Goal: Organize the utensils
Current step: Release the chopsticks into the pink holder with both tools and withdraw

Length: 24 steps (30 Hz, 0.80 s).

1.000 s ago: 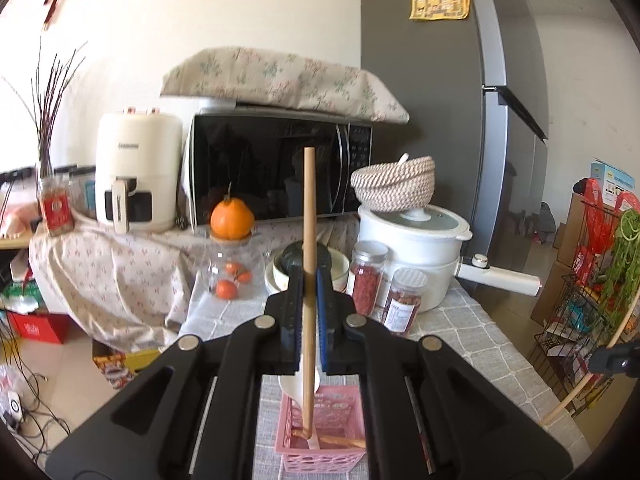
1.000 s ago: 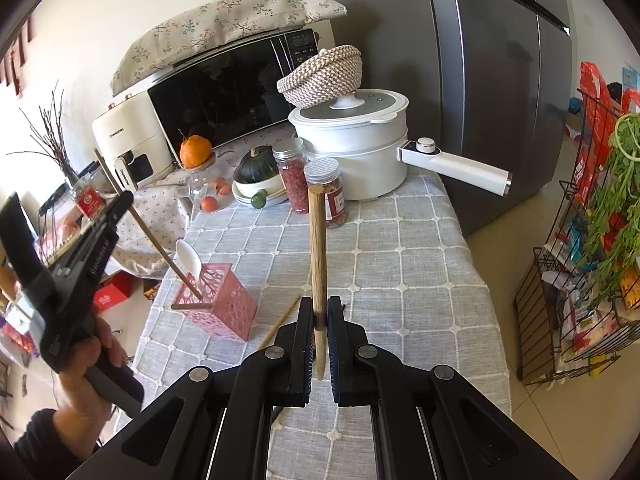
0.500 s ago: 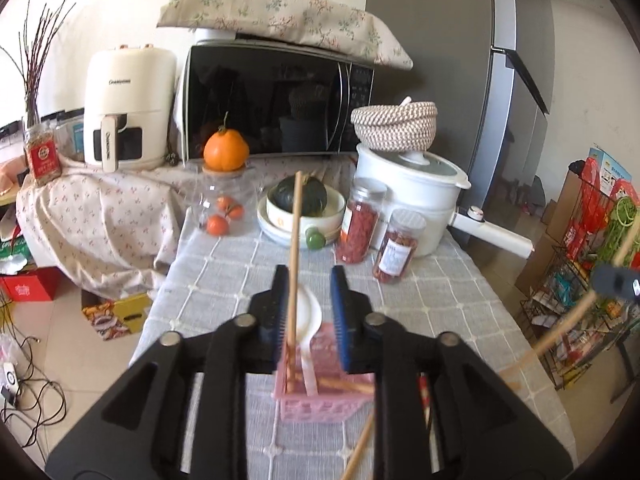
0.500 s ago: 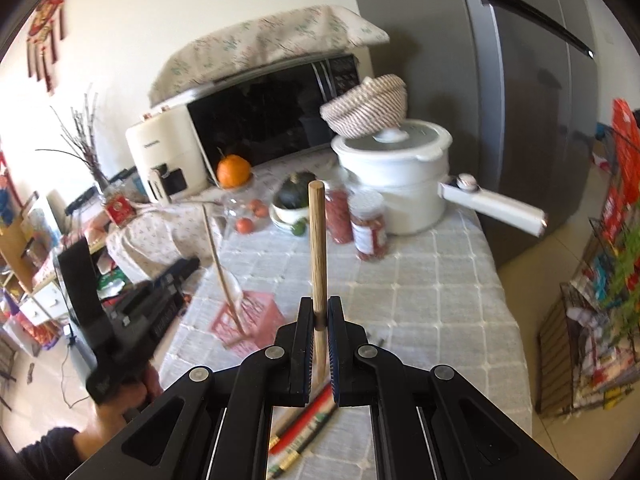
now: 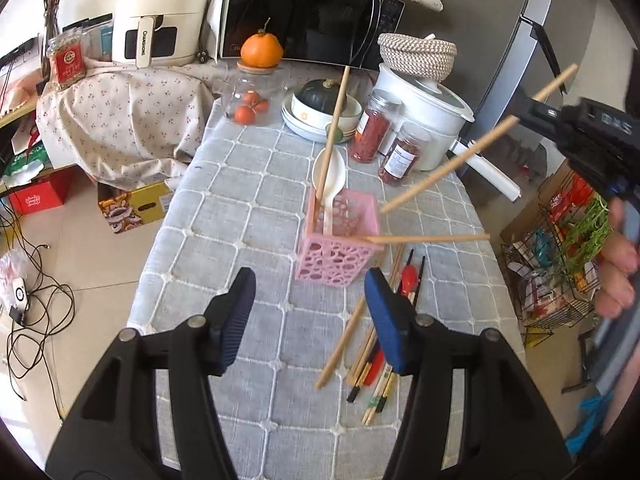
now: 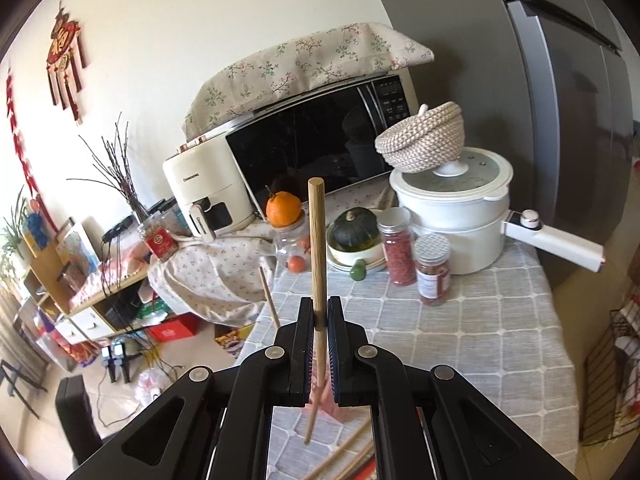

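A pink utensil basket (image 5: 338, 241) stands on the grey checked tablecloth (image 5: 248, 184). It holds a white spoon (image 5: 330, 182), an upright wooden chopstick (image 5: 331, 132) and another chopstick (image 5: 430, 238) lying across its rim. My left gripper (image 5: 310, 318) is open and empty, just in front of the basket. My right gripper (image 6: 319, 316) is shut on a wooden chopstick (image 6: 317, 248); in the left wrist view that chopstick (image 5: 476, 148) slants down toward the basket from the right. Several loose chopsticks (image 5: 374, 356) lie on the cloth right of the left gripper.
Behind the basket stand two spice jars (image 5: 384, 140), a bowl with a squash (image 5: 320, 108), a glass jar under an orange (image 5: 256, 92), a white pot (image 5: 424, 112) with a long handle, a microwave (image 5: 308, 12) and an air fryer (image 5: 160, 12). A wire rack (image 5: 560, 240) stands right of the table.
My left gripper opened, released its chopstick into the pink basket and drew back. My right gripper carried its chopstick left, over the basket.
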Each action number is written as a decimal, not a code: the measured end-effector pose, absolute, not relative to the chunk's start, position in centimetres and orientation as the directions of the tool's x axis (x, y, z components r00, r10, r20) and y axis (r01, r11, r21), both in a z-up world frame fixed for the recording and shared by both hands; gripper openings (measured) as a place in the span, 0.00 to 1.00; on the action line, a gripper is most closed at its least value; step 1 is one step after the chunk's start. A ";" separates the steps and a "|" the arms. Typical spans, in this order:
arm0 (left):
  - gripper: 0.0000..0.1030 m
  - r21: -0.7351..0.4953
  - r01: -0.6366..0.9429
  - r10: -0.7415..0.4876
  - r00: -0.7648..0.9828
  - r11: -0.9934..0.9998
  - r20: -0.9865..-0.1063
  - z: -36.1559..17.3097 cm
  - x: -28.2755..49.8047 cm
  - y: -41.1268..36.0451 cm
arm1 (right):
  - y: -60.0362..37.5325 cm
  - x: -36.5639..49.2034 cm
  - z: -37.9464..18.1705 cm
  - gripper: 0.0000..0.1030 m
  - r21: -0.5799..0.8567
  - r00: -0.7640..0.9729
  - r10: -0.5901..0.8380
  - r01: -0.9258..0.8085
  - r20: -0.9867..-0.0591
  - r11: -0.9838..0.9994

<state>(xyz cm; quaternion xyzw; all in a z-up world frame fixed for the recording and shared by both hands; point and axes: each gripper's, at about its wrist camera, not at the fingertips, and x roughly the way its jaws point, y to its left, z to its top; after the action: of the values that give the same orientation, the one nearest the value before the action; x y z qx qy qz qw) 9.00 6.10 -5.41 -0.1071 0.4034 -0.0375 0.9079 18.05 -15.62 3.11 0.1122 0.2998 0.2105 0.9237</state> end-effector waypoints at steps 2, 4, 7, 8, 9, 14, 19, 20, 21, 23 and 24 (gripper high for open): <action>0.59 -0.205 -0.010 -0.147 0.666 0.979 -0.732 -5.7 8.9 5.9 | -15.1 19.0 2.5 0.06 0.341 0.716 0.466 -0.327 -0.520 0.881; 0.59 -0.202 -0.008 -0.147 0.658 0.979 -0.738 -6.0 9.0 5.9 | -14.6 19.8 1.9 0.06 0.335 0.704 0.462 -0.325 -0.539 0.885; 0.59 -0.206 -0.020 -0.143 0.651 0.978 -0.746 -6.3 9.4 6.2 | -13.7 20.8 1.1 0.06 0.294 0.697 0.434 -0.319 -0.571 0.901; 0.59 -0.204 -0.021 -0.142 0.647 0.979 -0.749 -6.4 9.5 6.2 | -13.5 21.2 0.9 0.06 0.285 0.691 0.428 -0.320 -0.582 0.904; 0.59 -0.202 -0.023 -0.140 0.645 0.979 -0.751 -6.5 9.6 6.2 | -13.3 21.4 0.7 0.06 0.279 0.686 0.425 -0.321 -0.590 0.905; 0.59 -0.194 -0.019 -0.137 0.638 0.981 -0.757 -6.8 9.7 6.2 | -12.3 22.3 -0.8 0.06 0.262 0.645 0.420 -0.332 -0.638 0.906; 0.61 -0.186 -0.019 -0.132 0.634 0.982 -0.762 -6.9 9.8 6.2 | -11.7 22.7 -1.4 0.07 0.273 0.621 0.432 -0.338 -0.655 0.901; 0.62 -0.183 -0.020 -0.129 0.633 0.983 -0.763 -6.9 9.8 6.2 | -11.6 22.7 -1.3 0.08 0.279 0.616 0.434 -0.337 -0.657 0.899; 0.64 -0.181 -0.021 -0.127 0.633 0.983 -0.764 -6.9 9.9 6.2 | -11.7 22.7 -1.2 0.09 0.287 0.614 0.439 -0.335 -0.656 0.898; 0.64 -0.178 -0.019 -0.126 0.634 0.984 -0.763 -6.8 9.8 6.2 | -11.8 22.6 -0.7 0.20 0.299 0.616 0.445 -0.331 -0.650 0.895; 0.65 -0.176 -0.018 -0.125 0.635 0.984 -0.762 -6.8 9.8 6.1 | -12.0 22.3 -0.3 0.24 0.303 0.620 0.449 -0.332 -0.644 0.893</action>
<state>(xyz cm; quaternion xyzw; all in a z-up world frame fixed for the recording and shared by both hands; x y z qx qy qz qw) 9.76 6.13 -6.81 -0.0839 0.4259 -0.0295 0.9004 22.31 -11.95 -0.26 0.0771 0.3778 0.2176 0.8966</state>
